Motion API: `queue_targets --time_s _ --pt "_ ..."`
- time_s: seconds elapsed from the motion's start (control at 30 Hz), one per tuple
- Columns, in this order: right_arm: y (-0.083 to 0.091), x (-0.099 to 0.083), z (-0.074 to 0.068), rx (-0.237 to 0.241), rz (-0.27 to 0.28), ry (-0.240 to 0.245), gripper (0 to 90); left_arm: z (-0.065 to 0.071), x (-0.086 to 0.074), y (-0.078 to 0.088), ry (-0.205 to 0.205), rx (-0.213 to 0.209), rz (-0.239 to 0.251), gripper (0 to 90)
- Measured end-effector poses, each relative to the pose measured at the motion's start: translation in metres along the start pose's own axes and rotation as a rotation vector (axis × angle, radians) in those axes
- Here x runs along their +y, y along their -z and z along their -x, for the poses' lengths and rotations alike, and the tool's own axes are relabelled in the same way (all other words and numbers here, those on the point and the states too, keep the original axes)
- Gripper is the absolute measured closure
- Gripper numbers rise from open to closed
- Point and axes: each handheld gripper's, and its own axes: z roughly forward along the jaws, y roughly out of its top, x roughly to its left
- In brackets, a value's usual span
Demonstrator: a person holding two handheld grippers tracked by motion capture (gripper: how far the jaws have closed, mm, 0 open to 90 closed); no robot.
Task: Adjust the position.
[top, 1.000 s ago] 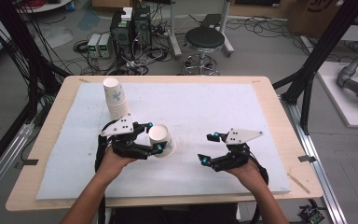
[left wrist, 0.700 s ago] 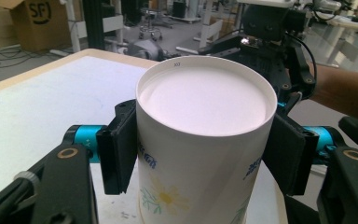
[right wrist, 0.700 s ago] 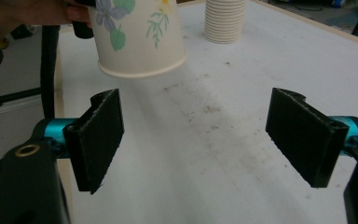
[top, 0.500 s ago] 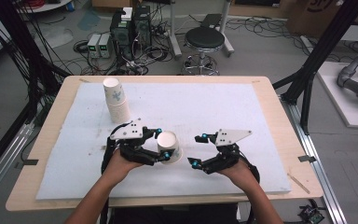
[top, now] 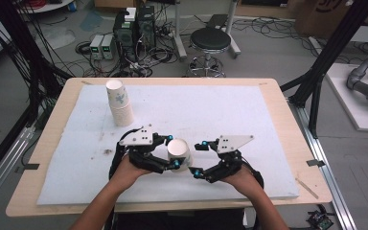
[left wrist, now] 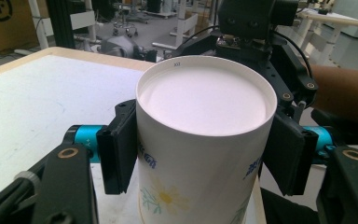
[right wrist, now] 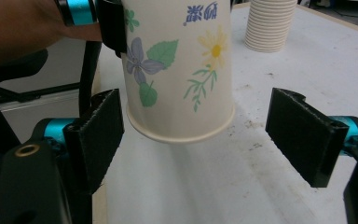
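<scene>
Left hand-held gripper (top: pixel 172 152) clamps the paper cup (top: pixel 179 154) at lower centre. Right hand-held gripper (top: pixel 199 158) stands released; centre its pads squarely around the cup wall before closing gently.

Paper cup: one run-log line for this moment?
left gripper: shut on paper cup, upside down, off table | right gripper: open under cup rim | cup stack: far left

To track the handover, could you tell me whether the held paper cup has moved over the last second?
Yes. The paper cup in the left gripper has shifted rightward, farther from the cup stack.
</scene>
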Motion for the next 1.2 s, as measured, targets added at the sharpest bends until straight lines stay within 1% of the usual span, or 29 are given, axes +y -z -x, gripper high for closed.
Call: queue_targets --time_s 0.03,0.3,0.63,0.7,0.73,1.0,1.2 --pt "-0.001 0.000 -0.001 0.011 0.002 -0.003 19.5 0.001 0.000 -0.002 -0.002 -0.007 -0.003 34.3" --pt "-0.005 0.000 -0.002 0.040 0.010 -0.012 19.5 0.003 -0.001 -0.008 -0.005 -0.023 -0.018 34.7" --pt "-0.012 -0.002 -0.001 0.066 0.002 -0.021 19.9 0.004 -0.001 -0.011 -0.004 -0.034 -0.007 34.7" --pt "-0.014 -0.002 -0.001 0.069 0.002 -0.020 20.6 0.004 -0.002 -0.012 -0.006 -0.038 -0.006 34.7" --pt "-0.015 -0.002 -0.001 0.084 0.002 -0.018 26.0 0.004 -0.002 -0.012 -0.005 -0.040 -0.006 34.8" --pt "-0.017 -0.003 0.000 0.099 0.003 -0.020 27.5 0.005 -0.002 -0.013 -0.020 -0.045 -0.003 35.1" --pt "-0.016 -0.002 -0.001 0.089 -0.002 0.009 32.2 0.005 -0.003 -0.013 -0.020 -0.040 0.003 34.5"
